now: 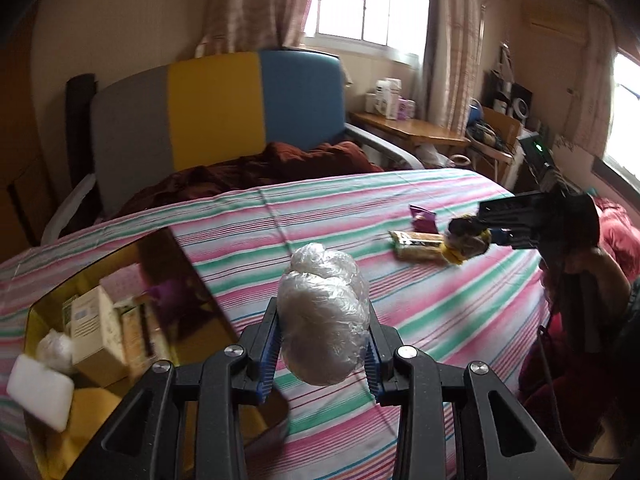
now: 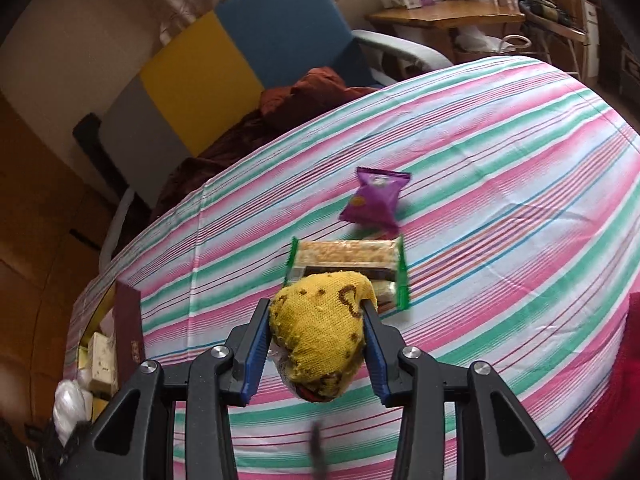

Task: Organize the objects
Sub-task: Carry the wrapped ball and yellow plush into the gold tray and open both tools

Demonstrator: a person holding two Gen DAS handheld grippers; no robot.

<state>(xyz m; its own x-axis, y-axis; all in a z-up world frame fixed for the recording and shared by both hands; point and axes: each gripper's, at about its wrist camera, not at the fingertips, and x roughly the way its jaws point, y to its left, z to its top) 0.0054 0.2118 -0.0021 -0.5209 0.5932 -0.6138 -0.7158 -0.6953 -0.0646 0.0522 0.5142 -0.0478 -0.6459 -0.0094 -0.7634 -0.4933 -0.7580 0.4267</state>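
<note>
Left gripper (image 1: 324, 344) has its blue pads squeezed onto a clear plastic-wrapped bundle (image 1: 322, 312), carried above the striped tablecloth (image 1: 420, 304) just beside the open box (image 1: 132, 264) on its left. Over on the other side, the right gripper (image 2: 318, 340) is clamped tight around a yellow knitted item (image 2: 320, 328), held clear of the cloth and right over the near end of the snack bar (image 2: 348, 258). Moving outward: the box already holds a cream carton (image 1: 98, 328), a white pad (image 1: 40, 392) and a few other packs, so a fair part of the sorting looks done. Two pieces are in hand and not yet stowed. Left lying loose on the cloth are the snack bar and, just beyond it, the purple packet (image 2: 376, 198), so I'd call this past halfway, with four things to box
</note>
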